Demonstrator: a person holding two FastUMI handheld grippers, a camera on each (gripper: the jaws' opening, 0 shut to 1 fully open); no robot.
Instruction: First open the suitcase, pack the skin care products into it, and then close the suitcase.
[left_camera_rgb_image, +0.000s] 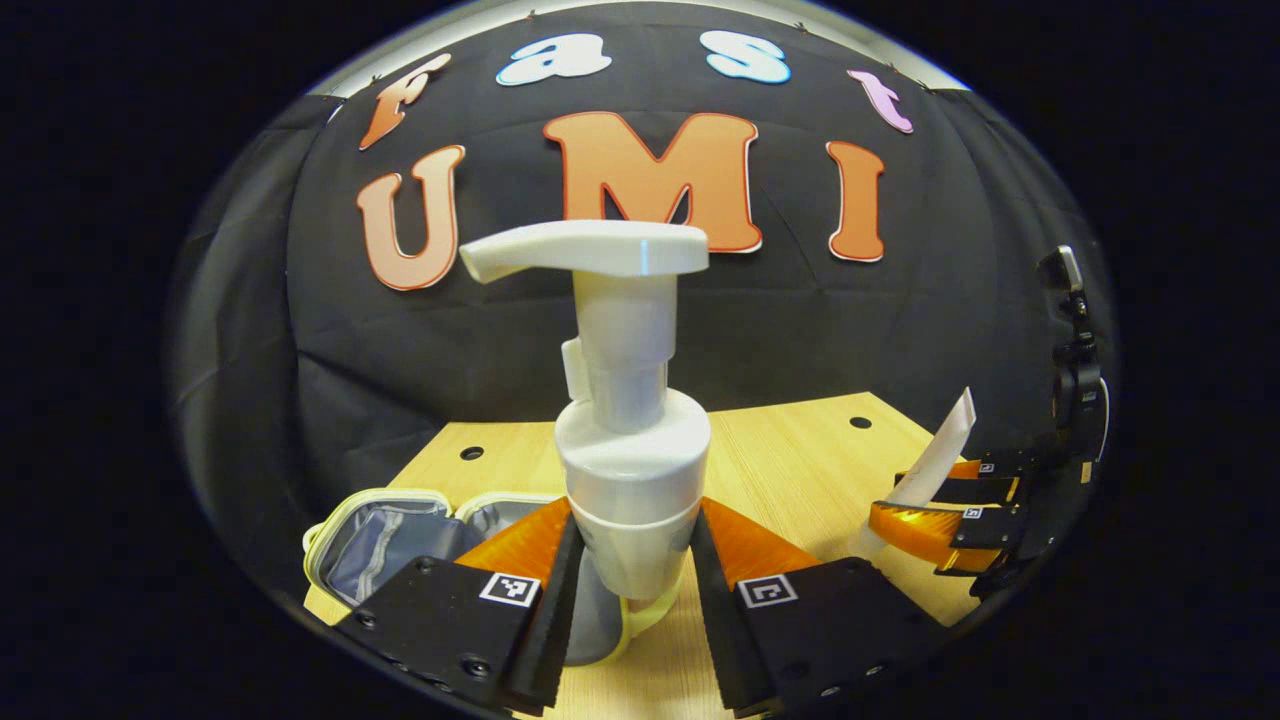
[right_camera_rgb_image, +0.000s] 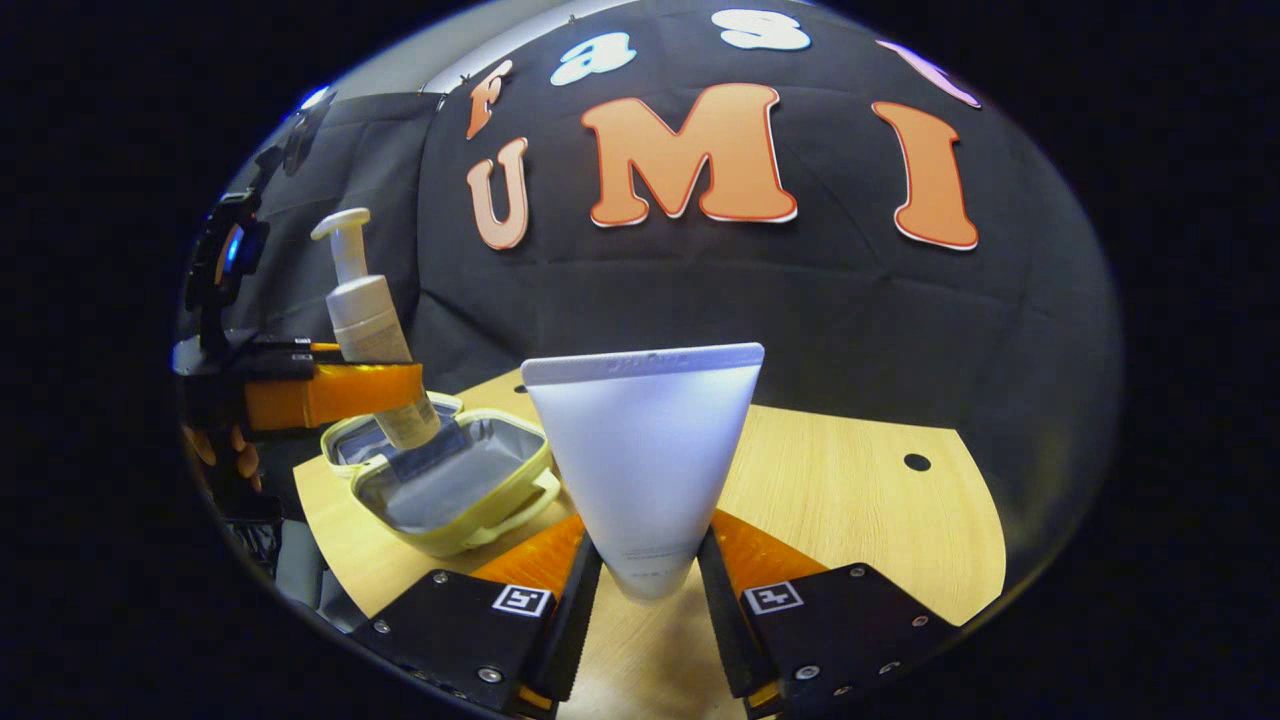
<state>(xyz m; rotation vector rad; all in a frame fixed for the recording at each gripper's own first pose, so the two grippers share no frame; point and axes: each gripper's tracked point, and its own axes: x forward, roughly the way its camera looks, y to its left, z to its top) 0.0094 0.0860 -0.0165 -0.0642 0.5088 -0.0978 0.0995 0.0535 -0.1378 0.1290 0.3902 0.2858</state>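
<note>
Two grippers each hold a skin care item above a wooden table.

The left gripper (left_camera_rgb_image: 628, 590) clasps a white pump bottle (left_camera_rgb_image: 628, 440) upright, over the open yellow suitcase (right_camera_rgb_image: 450, 480) at the table's (right_camera_rgb_image: 850, 500) left. The right gripper (right_camera_rgb_image: 648, 590) clasps a white tube (right_camera_rgb_image: 645, 450), flat end up, to the right of the case.

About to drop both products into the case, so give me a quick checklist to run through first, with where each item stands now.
1. Suitcase open: ok.
2. Left gripper shut on pump bottle: ok.
3. Right gripper shut on tube: ok.
4. Bottle over the case: ok, its base hangs above the lining in the right gripper view.
5. Tube over the case: not ok, it is off to the side above the table.
6. Room for both inside: cannot tell.
</note>
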